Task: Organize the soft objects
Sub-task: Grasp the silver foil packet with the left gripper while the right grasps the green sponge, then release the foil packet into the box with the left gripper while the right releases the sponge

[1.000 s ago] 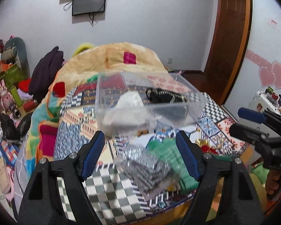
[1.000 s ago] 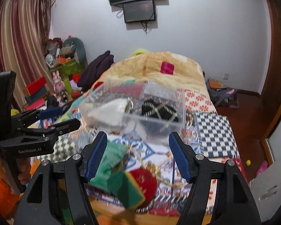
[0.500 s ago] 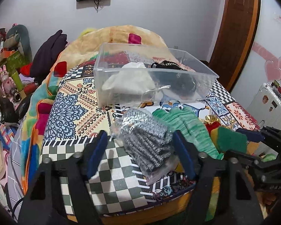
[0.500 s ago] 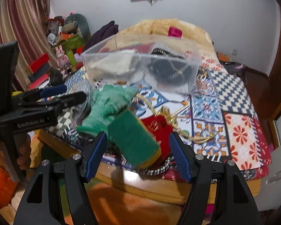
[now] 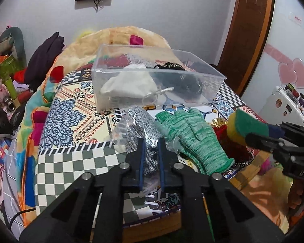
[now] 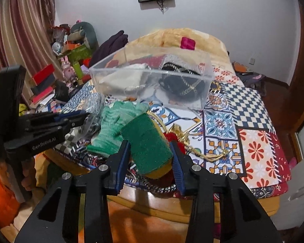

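Note:
My left gripper [image 5: 151,144] is shut on a grey knitted item in a clear plastic bag [image 5: 140,121] at the bed's near edge; this gripper also shows in the right wrist view [image 6: 79,119]. My right gripper [image 6: 150,144] is shut on a green and yellow sponge [image 6: 149,143], which also shows in the left wrist view [image 5: 247,127]. A green knitted glove [image 5: 194,137] lies between them. A red pouch with gold cord [image 6: 178,137] lies behind the sponge. A clear plastic box [image 5: 152,81] farther back holds a white pouch [image 5: 129,86] and a black bag [image 6: 180,83].
The patchwork bedspread [image 6: 243,121] covers the bed, with a wooden frame edge [image 6: 172,200] in front. Clutter of toys and boxes [image 6: 66,60] stands left of the bed. A white suitcase [image 5: 287,105] and a wooden door [image 5: 251,30] are at the right.
Both grippers have closed: the left onto the bagged grey knit, the right onto the sponge. Both moved forward and down toward the bed's near edge.

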Motion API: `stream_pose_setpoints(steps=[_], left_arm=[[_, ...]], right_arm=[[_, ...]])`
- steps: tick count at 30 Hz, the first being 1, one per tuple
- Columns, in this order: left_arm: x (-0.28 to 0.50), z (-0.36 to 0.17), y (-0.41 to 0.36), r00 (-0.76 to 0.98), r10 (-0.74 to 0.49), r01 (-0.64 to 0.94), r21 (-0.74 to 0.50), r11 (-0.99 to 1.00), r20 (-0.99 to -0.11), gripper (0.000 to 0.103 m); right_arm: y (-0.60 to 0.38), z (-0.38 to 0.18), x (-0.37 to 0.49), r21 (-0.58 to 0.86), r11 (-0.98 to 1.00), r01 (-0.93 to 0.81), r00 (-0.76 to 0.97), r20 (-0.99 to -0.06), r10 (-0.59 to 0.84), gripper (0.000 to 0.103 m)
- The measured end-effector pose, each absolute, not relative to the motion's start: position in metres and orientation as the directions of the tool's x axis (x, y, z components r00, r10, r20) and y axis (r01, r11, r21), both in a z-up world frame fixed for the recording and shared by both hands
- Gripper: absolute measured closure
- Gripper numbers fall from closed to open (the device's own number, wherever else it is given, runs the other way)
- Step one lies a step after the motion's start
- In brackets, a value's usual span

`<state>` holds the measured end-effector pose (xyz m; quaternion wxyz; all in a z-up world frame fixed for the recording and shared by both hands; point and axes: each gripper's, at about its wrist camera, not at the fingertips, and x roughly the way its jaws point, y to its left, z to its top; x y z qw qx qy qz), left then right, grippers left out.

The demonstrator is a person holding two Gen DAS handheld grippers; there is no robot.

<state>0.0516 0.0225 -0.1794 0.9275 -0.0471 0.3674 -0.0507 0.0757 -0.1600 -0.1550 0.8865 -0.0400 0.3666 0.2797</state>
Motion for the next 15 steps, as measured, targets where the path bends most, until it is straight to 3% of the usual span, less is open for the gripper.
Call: stream_pose_setpoints(steps=[15], left_arm=[[0.042,-0.106,0.029,0.85,-0.094,0.06,-0.082,0.995,-0.519,0.094]], right_arm=[[-0.156,-0.095,0.104,0.101,0.859,-0.502,0.691,-0.55,0.469,0.067]])
